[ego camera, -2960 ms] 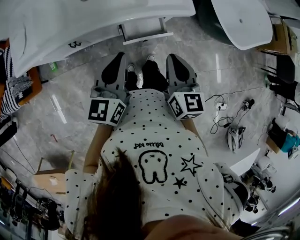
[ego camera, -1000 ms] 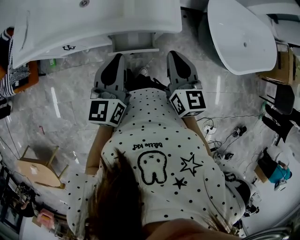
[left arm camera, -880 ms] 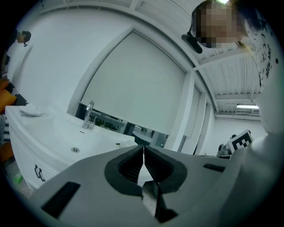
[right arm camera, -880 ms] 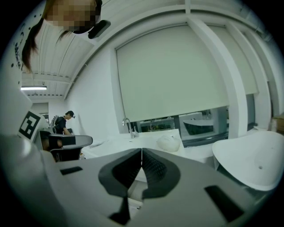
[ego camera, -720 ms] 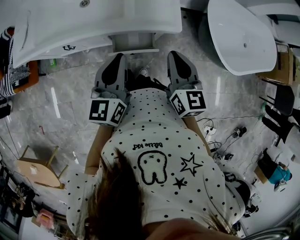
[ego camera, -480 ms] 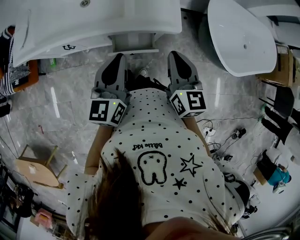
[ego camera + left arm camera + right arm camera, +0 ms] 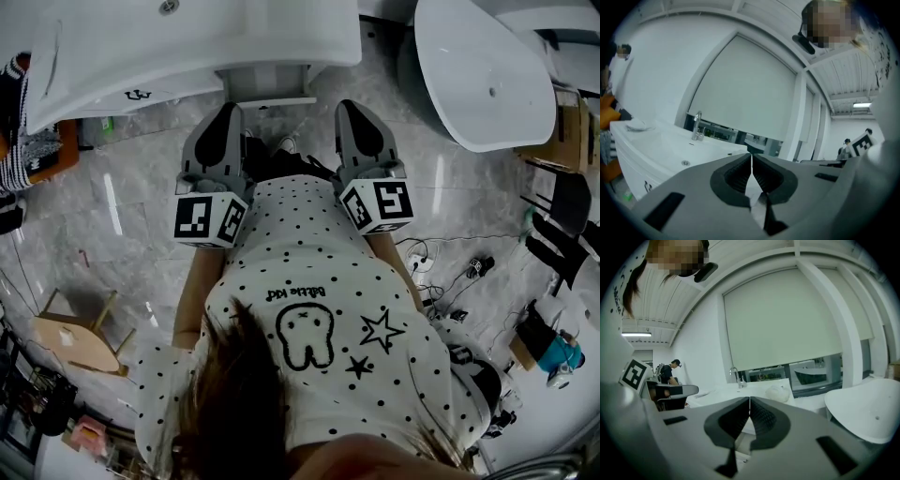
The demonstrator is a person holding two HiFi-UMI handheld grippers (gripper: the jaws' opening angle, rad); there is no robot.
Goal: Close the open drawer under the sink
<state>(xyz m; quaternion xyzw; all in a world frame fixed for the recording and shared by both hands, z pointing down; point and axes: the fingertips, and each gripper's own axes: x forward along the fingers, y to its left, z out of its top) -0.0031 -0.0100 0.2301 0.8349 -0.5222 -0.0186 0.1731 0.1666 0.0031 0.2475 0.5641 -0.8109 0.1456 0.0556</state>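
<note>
Squared up to the sink [image 7: 187, 47] on the far side, with the drawer [image 7: 267, 86] poking out from under the basin at dead centre, front edge nearest. Judged still open, so approach step only, push not yet made.

Left gripper [image 7: 225, 112] pressed together, nothing pinched, held just left of the drawer front. Right gripper [image 7: 349, 112] likewise squeezed tight and empty, just right of it. Both close to the front edge when seen from above, but contact impossible to confirm. Tap [image 7: 697, 126] and basin top showing beyond the left jaws, which suggests tips riding a touch high.

Next up, by the look of it: bring both closed tips onto the drawer face, then shove straight toward the far side. Even pressure left and right wanted, or a skewed, jammed drawer likely. No need to open the jaws; shut tips good enough as pushers.

On to writing. Small black crown-like mark [image 7: 138, 94] on the near face of the sink, no wording with it. Black-and-white square codes on the left marker cube [image 7: 208, 220] and the right marker cube [image 7: 377, 206], patterns only. Dotted shirt [image 7: 309, 281] carrying a short line of script above a tooth cartoon and stars, perhaps ending in "kid", the rest too uncertain to call. No brand name readable anywhere.
</note>
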